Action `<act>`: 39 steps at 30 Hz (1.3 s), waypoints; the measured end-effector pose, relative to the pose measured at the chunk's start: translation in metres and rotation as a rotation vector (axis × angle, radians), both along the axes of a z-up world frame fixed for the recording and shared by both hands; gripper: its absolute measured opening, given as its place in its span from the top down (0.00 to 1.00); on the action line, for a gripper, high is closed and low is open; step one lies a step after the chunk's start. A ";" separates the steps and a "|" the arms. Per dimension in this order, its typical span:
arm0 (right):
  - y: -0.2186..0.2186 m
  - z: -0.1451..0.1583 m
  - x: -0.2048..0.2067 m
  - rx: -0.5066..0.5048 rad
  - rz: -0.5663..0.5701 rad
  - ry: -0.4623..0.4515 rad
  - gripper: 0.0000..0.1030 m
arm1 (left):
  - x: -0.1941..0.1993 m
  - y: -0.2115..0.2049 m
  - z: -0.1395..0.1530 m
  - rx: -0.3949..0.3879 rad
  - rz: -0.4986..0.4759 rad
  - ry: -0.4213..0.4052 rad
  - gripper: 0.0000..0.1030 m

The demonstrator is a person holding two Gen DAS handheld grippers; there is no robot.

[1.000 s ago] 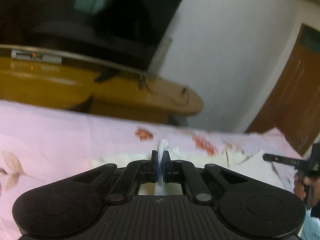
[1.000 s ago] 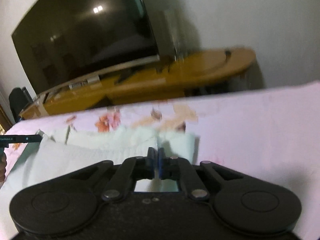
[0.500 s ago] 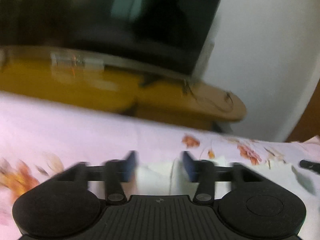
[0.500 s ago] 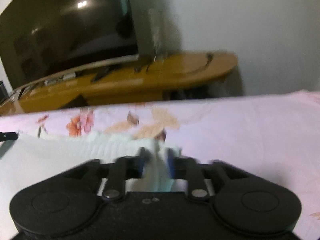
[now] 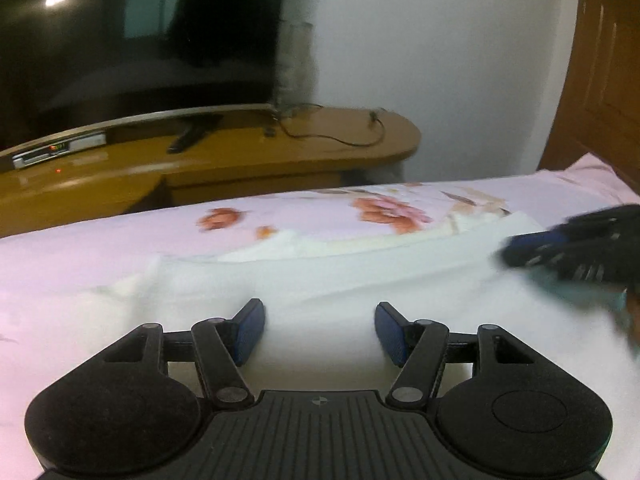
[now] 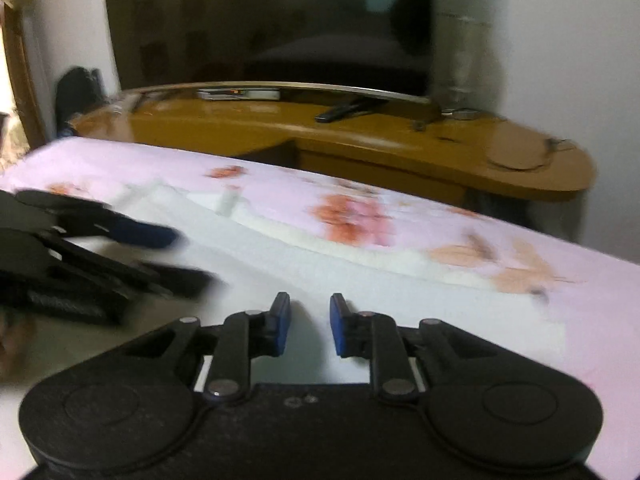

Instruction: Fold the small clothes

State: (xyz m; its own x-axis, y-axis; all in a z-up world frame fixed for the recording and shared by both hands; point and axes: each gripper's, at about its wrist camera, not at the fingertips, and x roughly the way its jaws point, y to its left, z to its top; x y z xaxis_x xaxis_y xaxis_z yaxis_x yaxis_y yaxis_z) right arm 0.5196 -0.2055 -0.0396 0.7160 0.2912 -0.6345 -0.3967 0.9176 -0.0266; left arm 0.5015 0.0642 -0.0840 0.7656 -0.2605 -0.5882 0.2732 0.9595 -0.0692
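Nearest the left wrist camera, the left gripper [image 5: 320, 330] is seen with its blue pads spread wide over a white garment [image 5: 360, 272]; nothing is gripped between them. Its jaws have opened within the last second. In the right wrist view, the right gripper [image 6: 306, 330] is held above the same white cloth with a narrow gap between its pads, and no fabric is pinched there; its jaws have just been closing a little after letting go.

The garment is spread flat on a pink floral bedsheet [image 5: 100, 236], with a folded edge running across it just beyond the fingertips. Each gripper appears blurred at the side of the other's view, close by over the cloth.

Beyond the bed, a curved yellow wooden TV stand [image 5: 248, 160] is seen, with a remote [image 6: 340, 112] and a cable lying on it. A large dark television [image 5: 132, 40] stands on it against a white wall, and a wooden door [image 5: 600, 80] is visible at the far right.
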 end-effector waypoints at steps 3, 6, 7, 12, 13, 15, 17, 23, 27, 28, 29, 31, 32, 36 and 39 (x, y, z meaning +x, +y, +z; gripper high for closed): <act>-0.055 -0.001 0.002 0.029 -0.120 0.030 0.82 | -0.004 0.026 0.006 0.019 0.076 -0.018 0.40; -0.067 0.013 -0.018 0.013 -0.153 -0.004 0.80 | -0.033 0.019 0.023 0.025 0.117 -0.084 0.40; -0.065 0.020 -0.031 0.057 -0.131 -0.031 0.80 | -0.036 0.015 0.031 0.013 0.101 -0.093 0.40; -0.007 0.013 -0.085 0.096 0.058 -0.013 0.81 | -0.062 -0.030 0.024 -0.039 0.050 -0.045 0.29; 0.006 0.007 -0.093 0.080 0.079 -0.010 0.80 | -0.062 -0.036 0.016 -0.023 0.049 -0.015 0.29; 0.021 -0.003 -0.100 0.011 0.079 -0.023 0.79 | -0.063 -0.036 0.004 0.030 0.062 0.009 0.29; 0.016 -0.010 -0.101 -0.042 0.039 -0.032 0.79 | -0.069 -0.020 0.002 0.020 0.078 -0.006 0.29; -0.056 0.007 -0.105 0.009 -0.190 0.000 0.82 | -0.102 0.004 0.023 -0.014 0.204 -0.017 0.29; -0.038 0.022 -0.151 0.117 -0.093 -0.046 0.79 | -0.130 -0.041 0.024 -0.006 0.117 -0.014 0.29; -0.026 0.020 -0.162 0.108 -0.055 -0.041 0.81 | -0.134 -0.054 0.019 0.012 0.098 -0.002 0.29; -0.013 0.015 -0.170 0.092 -0.026 -0.031 0.81 | -0.136 -0.063 0.015 0.033 0.093 0.008 0.29; 0.004 0.004 -0.178 0.089 0.010 0.000 0.81 | -0.137 -0.072 0.004 0.053 0.116 0.055 0.29; 0.010 -0.002 -0.180 0.082 0.008 0.022 0.80 | -0.140 -0.074 0.001 0.079 0.115 0.041 0.29; 0.012 -0.016 -0.186 0.003 0.011 0.013 0.82 | -0.157 -0.055 0.000 0.105 0.149 0.011 0.29; -0.020 -0.013 -0.195 -0.027 -0.045 0.001 0.82 | -0.175 -0.016 -0.002 0.083 0.204 -0.002 0.29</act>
